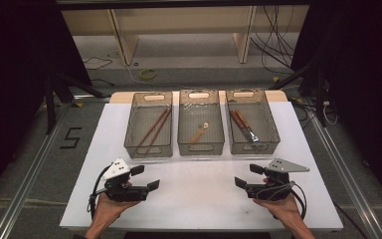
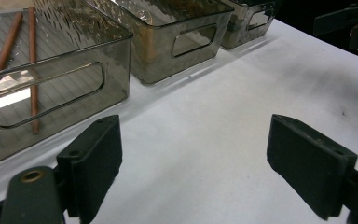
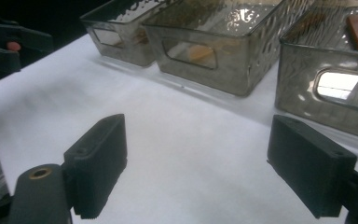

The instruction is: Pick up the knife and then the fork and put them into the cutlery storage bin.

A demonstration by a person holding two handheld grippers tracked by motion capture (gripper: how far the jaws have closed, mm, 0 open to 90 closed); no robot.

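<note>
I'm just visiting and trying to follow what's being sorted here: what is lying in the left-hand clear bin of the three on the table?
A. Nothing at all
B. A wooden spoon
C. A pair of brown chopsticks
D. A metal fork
C: two long thin brown chopsticks lie slanted on the floor of the left bin, and the left gripper view shows the same two sticks through its clear wall.

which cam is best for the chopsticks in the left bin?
High view: both chopsticks lie in full, angled inside the left bin. The left gripper view shows them closer, but cut off at the frame top and partly behind the bin wall. In the right gripper view I can't make them out.
</note>
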